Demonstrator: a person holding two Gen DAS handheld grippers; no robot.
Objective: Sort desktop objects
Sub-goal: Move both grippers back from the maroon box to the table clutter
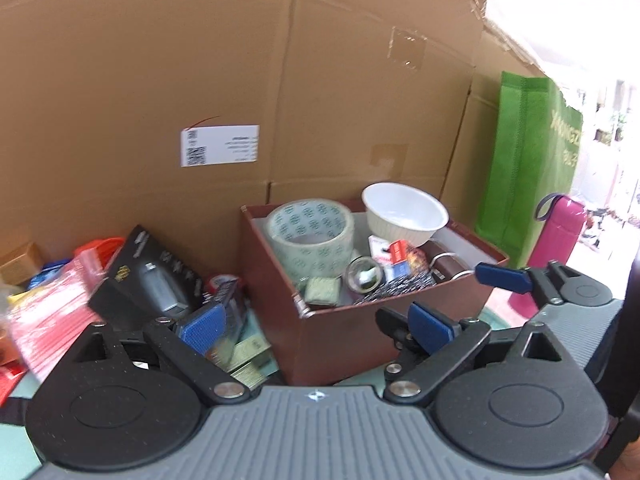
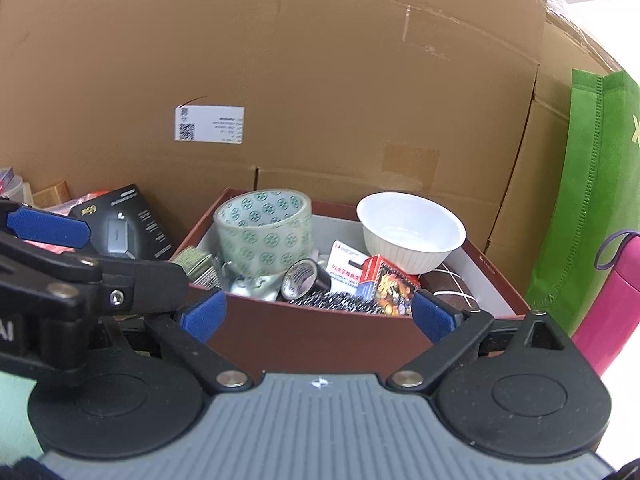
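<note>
Where clutter sits, brown box, tape roll, white bowl

Black gripper linkage, blue ribbed pads, grey grooved body.

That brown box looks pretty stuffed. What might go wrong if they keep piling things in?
Three risks, judged from how things sit now:
1. The white bowl rests high on the heap against the back of the brown box; a nudge might tip it out.
2. The tape roll stands above the rim and may roll off.
3. Both grippers, left and right, hover close together with jaws wide, so they could bump each other.
</note>
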